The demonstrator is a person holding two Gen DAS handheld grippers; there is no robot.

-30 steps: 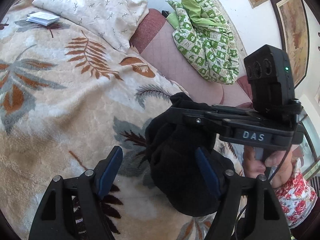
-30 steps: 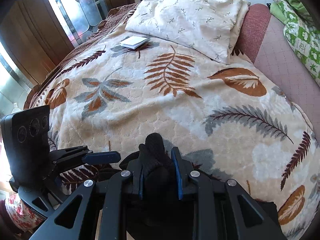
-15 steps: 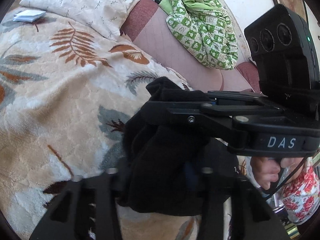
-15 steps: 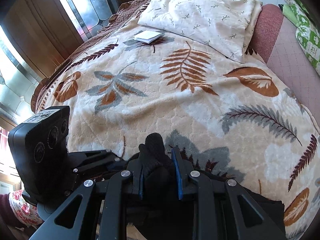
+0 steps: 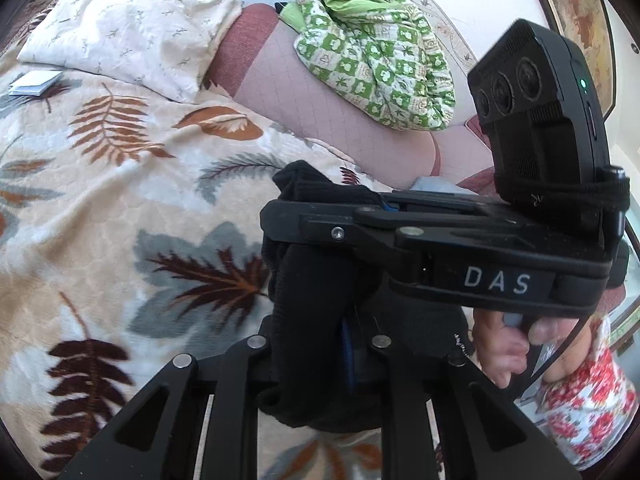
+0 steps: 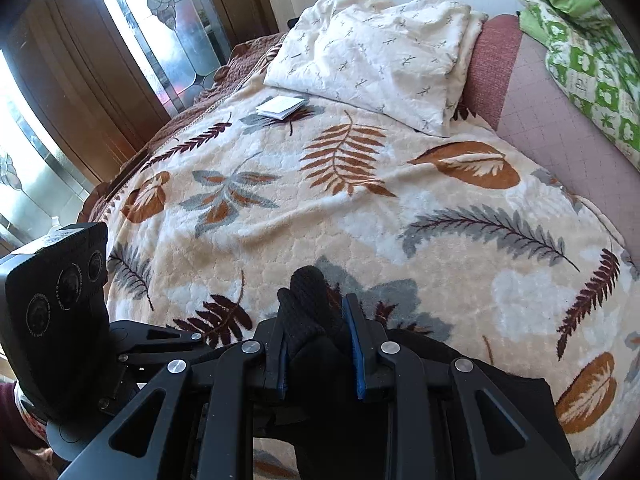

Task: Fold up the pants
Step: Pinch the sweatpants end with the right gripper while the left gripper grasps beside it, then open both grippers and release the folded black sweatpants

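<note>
The black knitted pants (image 5: 316, 280) hang bunched above the near edge of a bed. My left gripper (image 5: 320, 344) is shut on the pants, with cloth filling the gap between its jaws. My right gripper (image 6: 318, 340) is shut on another bunch of the pants (image 6: 308, 320), a tuft sticking up past its blue pads. In the left wrist view the right gripper (image 5: 312, 216) crosses from the right, just above my left one. In the right wrist view the left gripper's body (image 6: 60, 304) sits at the lower left. More black cloth lies at the lower right (image 6: 500, 400).
The bed is covered by a cream leaf-print blanket (image 6: 360, 208). A white pillow (image 6: 380, 52) and a small white booklet (image 6: 282, 106) lie at the far end. A green patterned bundle (image 5: 372, 48) rests on a pink quilted surface (image 5: 320, 104) to the right.
My left gripper was open around the hanging pants a second ago and has closed on them. The right gripper has stayed shut on the cloth and both have moved closer together.
</note>
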